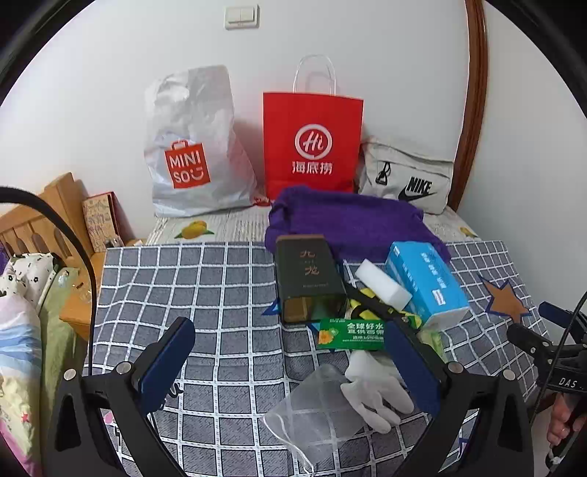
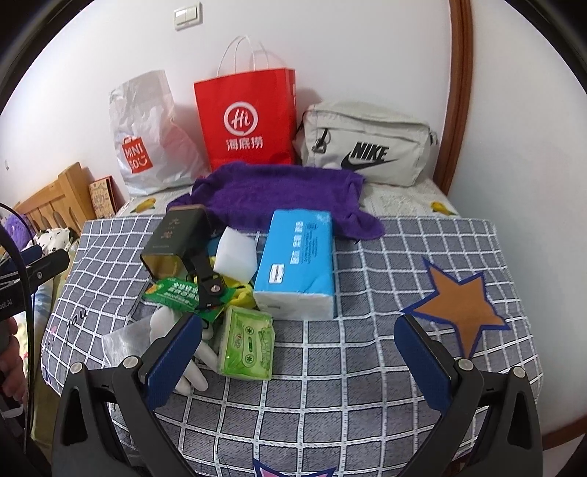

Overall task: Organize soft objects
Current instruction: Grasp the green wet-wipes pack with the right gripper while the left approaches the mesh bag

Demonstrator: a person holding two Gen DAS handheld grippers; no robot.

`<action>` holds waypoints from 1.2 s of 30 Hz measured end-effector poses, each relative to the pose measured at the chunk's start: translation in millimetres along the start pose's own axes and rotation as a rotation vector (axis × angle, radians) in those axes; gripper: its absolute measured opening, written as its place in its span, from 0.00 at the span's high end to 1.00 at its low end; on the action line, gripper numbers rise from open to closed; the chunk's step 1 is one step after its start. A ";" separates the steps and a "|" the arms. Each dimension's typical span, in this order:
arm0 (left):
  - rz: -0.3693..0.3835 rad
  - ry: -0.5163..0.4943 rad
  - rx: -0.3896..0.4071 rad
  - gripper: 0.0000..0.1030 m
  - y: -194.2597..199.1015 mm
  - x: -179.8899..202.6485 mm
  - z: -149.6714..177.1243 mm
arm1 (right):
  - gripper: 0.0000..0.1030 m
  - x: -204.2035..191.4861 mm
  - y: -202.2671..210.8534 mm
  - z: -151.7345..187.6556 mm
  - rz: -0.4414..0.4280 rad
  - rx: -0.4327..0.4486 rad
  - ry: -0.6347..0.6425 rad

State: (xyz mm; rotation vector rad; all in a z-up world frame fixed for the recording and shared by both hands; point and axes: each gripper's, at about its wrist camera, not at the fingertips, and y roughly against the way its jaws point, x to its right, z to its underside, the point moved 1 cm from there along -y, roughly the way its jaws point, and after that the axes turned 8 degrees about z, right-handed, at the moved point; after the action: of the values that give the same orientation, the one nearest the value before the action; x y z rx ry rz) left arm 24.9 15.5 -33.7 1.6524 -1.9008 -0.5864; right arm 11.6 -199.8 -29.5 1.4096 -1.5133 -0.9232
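both grippers, left (image 1: 290, 361) and right (image 2: 299, 348), gape wide over the checked cloth (image 2: 367, 367), holding nothing. white glove (image 1: 374, 389) and mesh pouch (image 1: 312, 407) lie under the left; tin (image 1: 308, 279), tissues (image 2: 297, 264) and purple towel (image 2: 279, 190) crowd behind.

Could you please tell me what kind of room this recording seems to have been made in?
Most likely a bedroom. A wooden headboard stands at the left beside patterned bedding, and the clutter lies on a checked cloth over a fruit-print sheet, seemingly a bed, against a wall with a light switch.
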 end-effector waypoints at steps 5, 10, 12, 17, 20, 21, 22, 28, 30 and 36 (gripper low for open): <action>-0.022 -0.017 -0.021 0.00 -14.3 -2.5 6.6 | 0.00 -6.6 -22.2 5.8 -0.001 -0.035 0.019; -0.006 0.002 -0.048 0.00 -28.5 -9.5 12.1 | 0.00 -13.2 -51.6 15.3 -0.050 -0.108 0.016; -0.004 0.006 -0.059 0.00 -33.8 -12.9 16.0 | 0.01 -15.4 -60.4 18.0 -0.067 -0.128 0.010; -0.004 0.023 -0.103 0.00 -51.6 -23.7 25.0 | 0.01 -23.6 -83.1 26.7 -0.098 -0.184 0.011; 0.002 0.036 -0.126 0.00 -61.5 -31.0 28.1 | 0.02 -28.9 -95.9 29.1 -0.114 -0.216 0.015; 0.003 0.036 -0.127 0.00 -62.5 -31.7 28.8 | 0.03 -31.2 -100.2 30.1 -0.123 -0.228 0.016; 0.004 0.035 -0.130 0.00 -64.8 -32.8 29.5 | 0.03 -32.3 -103.1 30.9 -0.129 -0.237 0.016; 0.027 0.006 -0.149 0.00 -75.1 -35.1 36.4 | 0.13 -37.3 -124.7 36.5 -0.148 -0.289 0.007; 0.053 -0.006 -0.168 0.00 -79.4 -33.9 40.1 | 0.22 -39.5 -131.7 38.4 -0.169 -0.305 0.005; 0.127 -0.095 -0.229 0.00 -91.8 -22.5 55.9 | 0.48 -47.8 -128.5 37.1 -0.163 -0.283 0.058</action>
State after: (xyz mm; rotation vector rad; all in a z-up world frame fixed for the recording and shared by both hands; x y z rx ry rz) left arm 59.2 22.4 -137.8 1.3716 -1.9093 -0.8098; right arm 24.7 -165.3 -166.6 1.3525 -1.1846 -1.1369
